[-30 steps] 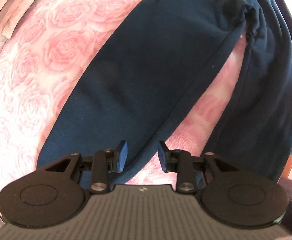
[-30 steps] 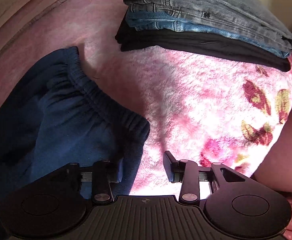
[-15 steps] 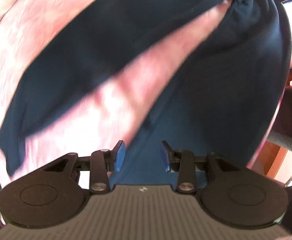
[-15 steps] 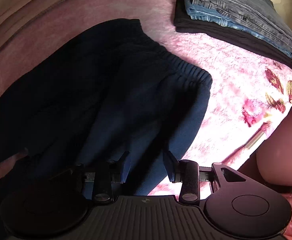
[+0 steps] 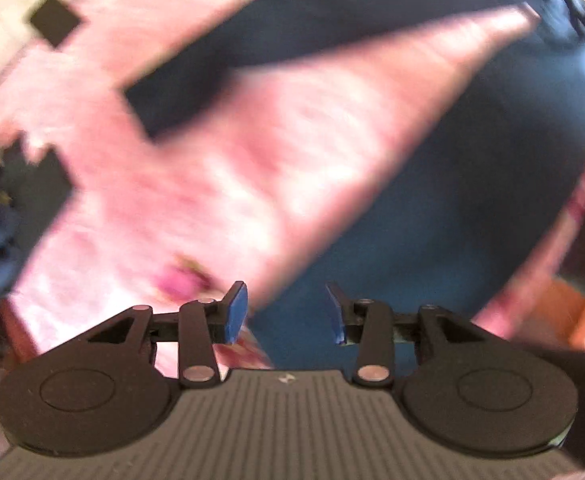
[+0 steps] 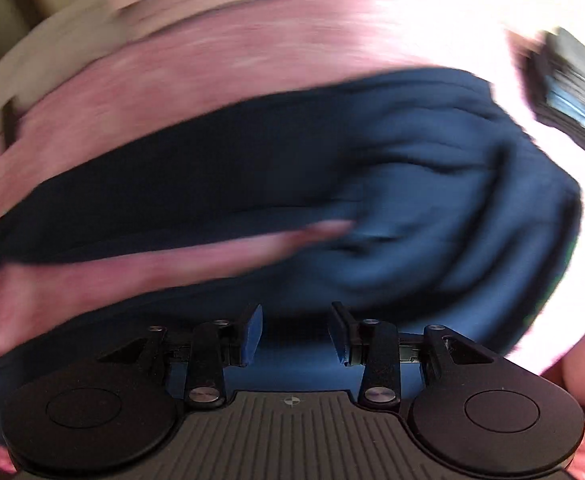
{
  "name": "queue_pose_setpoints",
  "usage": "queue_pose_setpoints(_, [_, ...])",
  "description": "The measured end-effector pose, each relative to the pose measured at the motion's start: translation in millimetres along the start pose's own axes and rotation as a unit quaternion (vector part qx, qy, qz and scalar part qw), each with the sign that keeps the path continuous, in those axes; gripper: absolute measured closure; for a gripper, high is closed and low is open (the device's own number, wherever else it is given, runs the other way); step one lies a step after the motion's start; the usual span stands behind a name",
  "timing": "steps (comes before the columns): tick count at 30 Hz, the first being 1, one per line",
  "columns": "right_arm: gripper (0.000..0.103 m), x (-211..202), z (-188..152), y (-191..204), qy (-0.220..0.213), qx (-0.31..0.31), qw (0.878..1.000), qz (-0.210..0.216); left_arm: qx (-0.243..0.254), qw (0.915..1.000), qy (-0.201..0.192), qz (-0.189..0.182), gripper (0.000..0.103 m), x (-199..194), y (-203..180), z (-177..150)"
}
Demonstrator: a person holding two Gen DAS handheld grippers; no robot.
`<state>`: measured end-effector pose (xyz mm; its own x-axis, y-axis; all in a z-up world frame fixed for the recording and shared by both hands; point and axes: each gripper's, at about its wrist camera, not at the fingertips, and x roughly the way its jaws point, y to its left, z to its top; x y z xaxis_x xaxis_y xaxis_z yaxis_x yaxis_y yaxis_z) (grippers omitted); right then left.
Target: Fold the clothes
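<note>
Navy, soft knit trousers (image 6: 372, 200) lie spread on our pink fleecy blanket (image 5: 220, 184), legs forking apart, gathered waistband to the right in the right view. Our left gripper (image 5: 286, 312) hangs above one leg, jaws parted and empty. Our right gripper (image 6: 295, 334) gapes equally, grasping nothing, above the cloth. Folded jeans (image 6: 568, 92) sit stacked far right, blurred.

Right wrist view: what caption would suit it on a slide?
Open right gripper over dark blue sweatpants spread on a pink blanket, folded jeans stacked at the far right.
</note>
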<state>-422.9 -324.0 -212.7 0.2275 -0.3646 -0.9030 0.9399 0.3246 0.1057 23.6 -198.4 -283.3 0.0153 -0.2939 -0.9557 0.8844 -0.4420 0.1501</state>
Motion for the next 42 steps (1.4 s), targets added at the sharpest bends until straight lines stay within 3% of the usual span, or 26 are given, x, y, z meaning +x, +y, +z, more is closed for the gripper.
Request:
queue_pose_setpoints(3, [0.063, 7, 7, 46, 0.002, -0.059, 0.998, 0.035, -0.028, 0.9989, -0.035, 0.017, 0.062, 12, 40, 24])
queue_pose_setpoints(5, [0.063, 12, 12, 76, 0.003, -0.099, 0.993, 0.058, -0.1, 0.9939, -0.046, -0.011, 0.061, 27, 71, 43])
queue_pose_setpoints(8, [0.063, 20, 19, 113, 0.006, -0.146, 0.986, 0.085, -0.222, 0.971, -0.056, -0.067, 0.058, 51, 121, 65])
queue_pose_setpoints(10, [0.063, 28, 22, 118, 0.01, -0.158, 0.983, 0.091, -0.275, 0.9554, -0.054, -0.093, 0.057, 67, 140, 78])
queue_pose_setpoints(12, [0.063, 32, 26, 118, 0.014, -0.161, 0.983, 0.092, -0.303, 0.9469, -0.042, -0.101, 0.057, 86, 149, 84])
queue_pose_setpoints(15, [0.063, 34, 29, 112, 0.019, -0.155, 0.984, 0.086, -0.32, 0.9423, -0.026, -0.095, 0.059, 102, 151, 85])
queue_pose_setpoints(16, [0.063, 35, 30, 110, 0.021, -0.153, 0.984, 0.084, -0.322, 0.9417, -0.031, -0.092, 0.073, 101, 150, 86])
queue_pose_setpoints(17, [0.063, 36, 31, 108, 0.023, -0.151, 0.985, 0.082, -0.321, 0.9422, -0.038, -0.088, 0.089, 98, 150, 87])
queue_pose_setpoints(18, [0.063, 36, 33, 106, 0.025, -0.149, 0.985, 0.08, -0.313, 0.9452, -0.051, -0.078, 0.098, 94, 151, 88])
queue_pose_setpoints(21, [0.063, 38, 36, 100, 0.03, -0.142, 0.987, 0.073, -0.29, 0.9516, -0.094, -0.039, 0.097, 84, 159, 90])
queue_pose_setpoints(24, [0.063, 40, 40, 94, 0.036, -0.136, 0.988, 0.067, -0.279, 0.9569, -0.068, -0.045, 0.094, 95, 160, 91])
queue_pose_setpoints(26, [0.063, 41, 42, 90, 0.039, -0.131, 0.989, 0.063, -0.273, 0.9598, -0.05, -0.04, 0.086, 99, 158, 90])
queue_pose_setpoints(27, [0.063, 37, 38, 87, 0.038, -0.123, 0.99, 0.06, -0.271, 0.9607, -0.051, -0.032, 0.081, 96, 156, 87])
queue_pose_setpoints(30, [0.063, 23, 29, 78, 0.034, -0.098, 0.993, 0.05, -0.26, 0.964, -0.053, -0.008, 0.078, 83, 149, 78])
queue_pose_setpoints(33, [0.063, 10, 19, 69, 0.031, -0.073, 0.996, 0.04, -0.218, 0.9747, -0.049, 0.011, 0.078, 63, 125, 61])
queue_pose_setpoints(38, [0.063, -12, 3, 54, 0.025, -0.031, 0.999, 0.024, -0.116, 0.9923, -0.037, -0.021, 0.076, 26, 60, 28])
queue_pose_setpoints(42, [0.063, -39, -15, 40, 0.012, 0.003, 1.0, 0.004, -0.04, 0.9978, -0.018, -0.049, 0.073, 5, 8, 3])
